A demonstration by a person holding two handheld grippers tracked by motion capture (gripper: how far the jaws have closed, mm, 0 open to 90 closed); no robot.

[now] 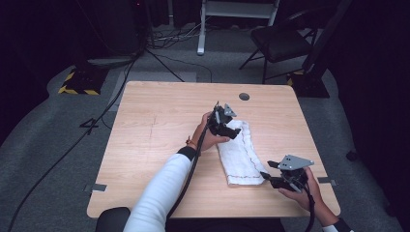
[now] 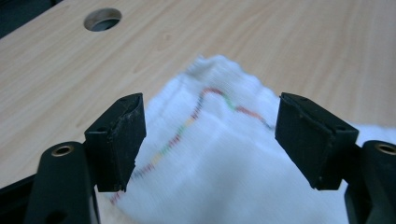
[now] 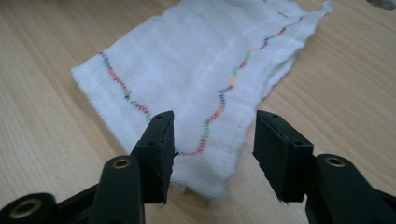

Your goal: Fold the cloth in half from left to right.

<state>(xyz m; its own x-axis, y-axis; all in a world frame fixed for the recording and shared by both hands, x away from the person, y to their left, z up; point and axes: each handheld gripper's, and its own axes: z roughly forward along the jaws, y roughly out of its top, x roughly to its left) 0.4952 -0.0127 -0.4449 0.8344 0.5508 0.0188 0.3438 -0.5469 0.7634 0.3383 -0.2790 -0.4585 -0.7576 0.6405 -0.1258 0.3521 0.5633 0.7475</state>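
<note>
White cloth point(image 1: 240, 154) lies folded flat on the tabletop point(image 1: 154, 125), right of center, long axis running 12 to 5 o'clock. Wavy multicolor stitching runs along it. Left gripper point(image 1: 232, 126) sits at the cloth's 12 o'clock end, jaws spread wide over the fabric, grasping nothing; in the left gripper view point(image 2: 210, 140) the cloth point(image 2: 219, 163) shows between the parted jaws. Right gripper point(image 1: 265, 176) is at the cloth's 5 o'clock corner, jaws also apart, nothing held; the right gripper view point(image 3: 212, 154) shows the near edge of the cloth point(image 3: 196, 70) between them. Round hole point(image 1: 244, 96) in the tabletop at 12 o'clock. Chair point(image 1: 280, 41) on the floor beyond.
</note>
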